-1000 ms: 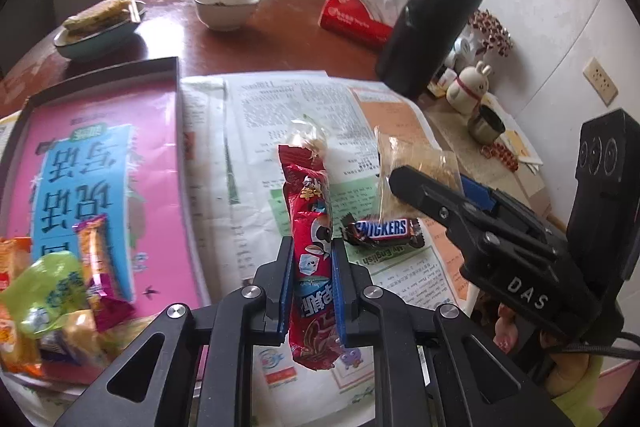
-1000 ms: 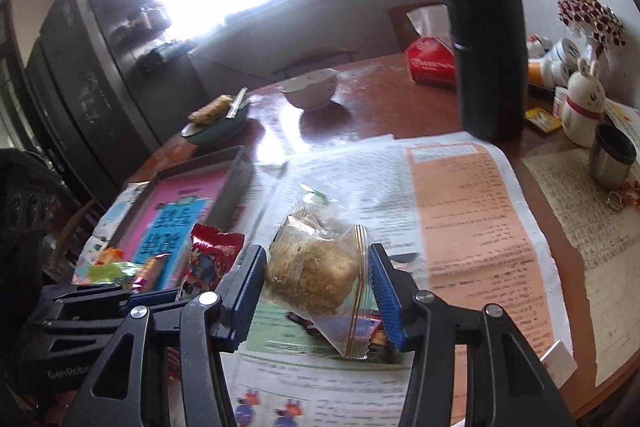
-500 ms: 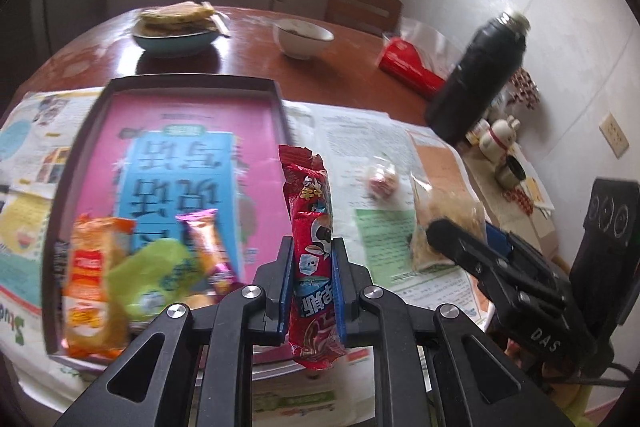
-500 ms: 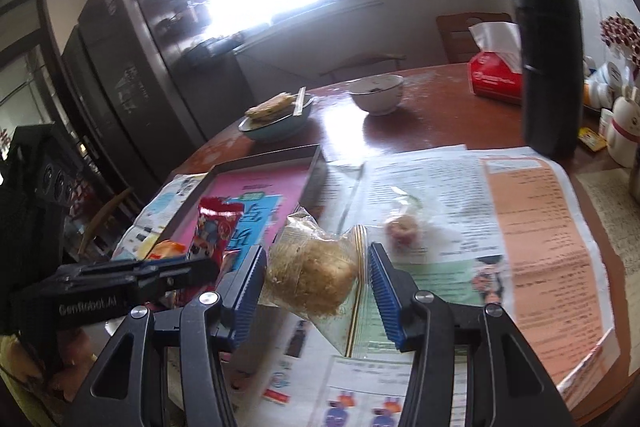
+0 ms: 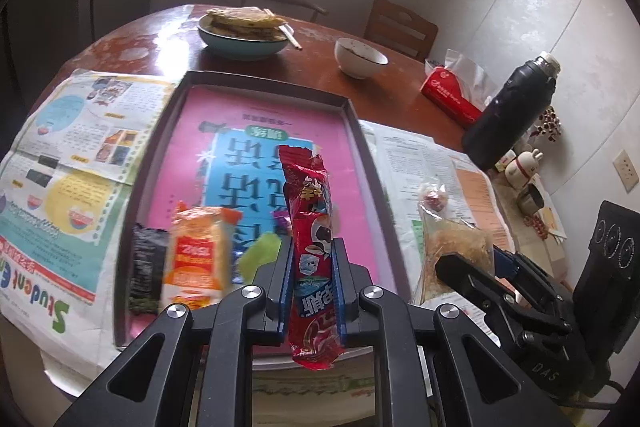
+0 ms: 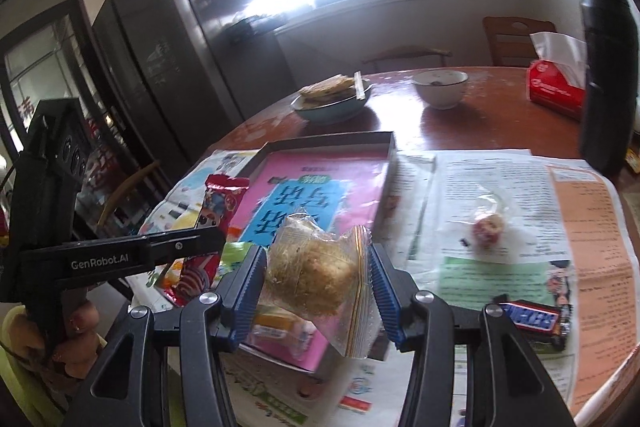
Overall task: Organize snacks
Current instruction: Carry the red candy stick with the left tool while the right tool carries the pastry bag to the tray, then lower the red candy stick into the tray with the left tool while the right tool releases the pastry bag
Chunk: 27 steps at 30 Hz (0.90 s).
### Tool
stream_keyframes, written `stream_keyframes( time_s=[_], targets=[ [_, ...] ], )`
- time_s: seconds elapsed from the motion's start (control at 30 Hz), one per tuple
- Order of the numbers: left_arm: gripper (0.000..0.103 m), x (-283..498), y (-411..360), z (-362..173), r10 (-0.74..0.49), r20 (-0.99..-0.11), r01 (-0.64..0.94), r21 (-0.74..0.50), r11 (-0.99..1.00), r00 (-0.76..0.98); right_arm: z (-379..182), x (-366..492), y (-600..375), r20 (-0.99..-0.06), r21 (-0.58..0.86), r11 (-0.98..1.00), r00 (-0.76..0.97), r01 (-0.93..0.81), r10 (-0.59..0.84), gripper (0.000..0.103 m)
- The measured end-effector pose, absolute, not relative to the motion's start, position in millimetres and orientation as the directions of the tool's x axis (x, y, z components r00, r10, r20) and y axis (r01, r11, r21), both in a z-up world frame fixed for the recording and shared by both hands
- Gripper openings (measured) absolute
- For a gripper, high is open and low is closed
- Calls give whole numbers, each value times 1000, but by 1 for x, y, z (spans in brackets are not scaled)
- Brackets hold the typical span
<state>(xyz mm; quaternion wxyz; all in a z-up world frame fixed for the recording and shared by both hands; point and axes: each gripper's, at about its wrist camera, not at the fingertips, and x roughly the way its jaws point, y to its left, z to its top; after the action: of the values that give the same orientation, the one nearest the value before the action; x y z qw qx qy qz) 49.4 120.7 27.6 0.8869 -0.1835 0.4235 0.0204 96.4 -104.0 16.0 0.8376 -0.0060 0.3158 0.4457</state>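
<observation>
Clamped between the left gripper's (image 5: 312, 287) blue pads, a long red snack packet (image 5: 310, 247) stands upright above the near end of the pink-lined tray (image 5: 256, 83). Just right of it, the right gripper (image 6: 318, 301) pinches a clear bag of crumbly biscuit (image 6: 312, 273) over the tray's near corner. An orange packet (image 5: 198, 251) lies in the tray; a Snickers bar (image 6: 530, 319) and a small wrapped candy (image 6: 488, 229) rest on the newspaper (image 6: 500, 179).

A home dining room: a round wooden worktop (image 5: 140, 43) with a plate of flatbread (image 5: 243, 27), a bowl (image 5: 360, 57), a tissue pack (image 5: 450, 97), wooden chairs (image 5: 400, 29) (window behind).
</observation>
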Motion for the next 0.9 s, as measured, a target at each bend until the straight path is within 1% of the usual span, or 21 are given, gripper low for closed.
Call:
stream_keyframes(
  time_s=[0.5,0.9],
  targets=[
    [17,46,140,14,-111,-774,-214,-305,928,623,2,77,-62,-581,238,546,332,-804,743,52],
    [17,58,139,3,-108,-791,-221,-295,929,602,-12,66,-44,-605,207,498,290,-842,741,52]
  ],
)
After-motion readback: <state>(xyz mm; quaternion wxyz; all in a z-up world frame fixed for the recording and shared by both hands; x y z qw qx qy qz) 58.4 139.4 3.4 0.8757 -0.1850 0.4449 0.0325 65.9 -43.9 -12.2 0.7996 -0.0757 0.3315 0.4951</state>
